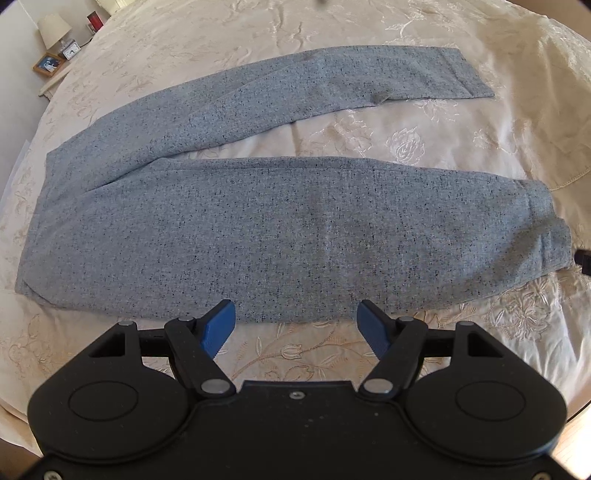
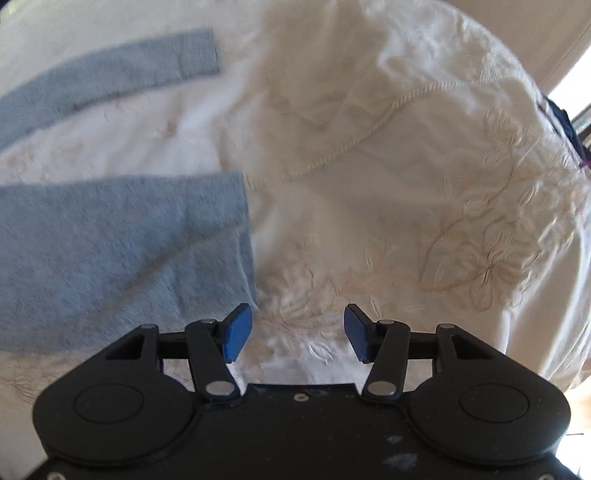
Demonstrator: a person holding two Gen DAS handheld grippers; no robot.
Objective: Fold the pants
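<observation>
Grey speckled pants (image 1: 258,236) lie flat on the cream bedspread, waist at the left and both legs spread toward the right. In the left wrist view my left gripper (image 1: 297,326) hangs open just off the near leg's front edge, nothing between its blue pads. The right wrist view is blurred. It shows the two leg ends of the pants (image 2: 122,251) at the left. There my right gripper (image 2: 298,338) stands open over bare bedspread, and its left pad (image 2: 238,338) is close beside the near cuff's corner. A dark tip of the right gripper (image 1: 583,260) shows at the left wrist view's right edge.
An embroidered cream bedspread (image 1: 406,144) covers the bed (image 2: 424,206). At the far left stands a nightstand with a lamp (image 1: 54,31), a clock (image 1: 71,50) and a framed picture (image 1: 48,63). The bed's edge drops away at the right, by a bright window (image 2: 576,77).
</observation>
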